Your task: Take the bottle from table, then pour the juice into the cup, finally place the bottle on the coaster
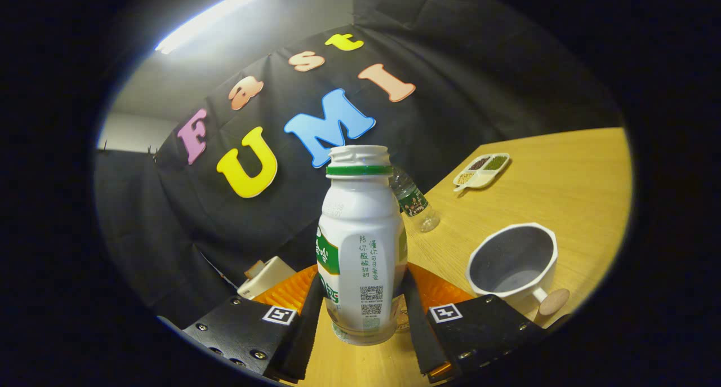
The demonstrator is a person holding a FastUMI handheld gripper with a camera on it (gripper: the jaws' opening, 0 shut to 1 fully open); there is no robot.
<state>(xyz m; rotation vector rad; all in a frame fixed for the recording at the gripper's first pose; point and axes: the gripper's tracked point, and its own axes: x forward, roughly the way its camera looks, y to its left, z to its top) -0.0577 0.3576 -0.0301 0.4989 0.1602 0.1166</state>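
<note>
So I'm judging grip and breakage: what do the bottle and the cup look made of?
Bottle: likely glossy white plastic, moulded neck threads, printed label; the gripper fingers flank its base.
Cup: looks ceramic, matte white outside, grey inside, thick faceted rim; its handle knob looks like wood.

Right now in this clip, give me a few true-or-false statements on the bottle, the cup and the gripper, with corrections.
1. The white juice bottle stands between the gripper fingers. True.
2. The bottle's cap is on. False: its neck is open, with only a green ring.
3. The white cup holds juice. False: it looks empty.
4. An orange coaster lies just behind the bottle. True.
5. The divided dish of seeds sits beyond the cup. True.
</note>
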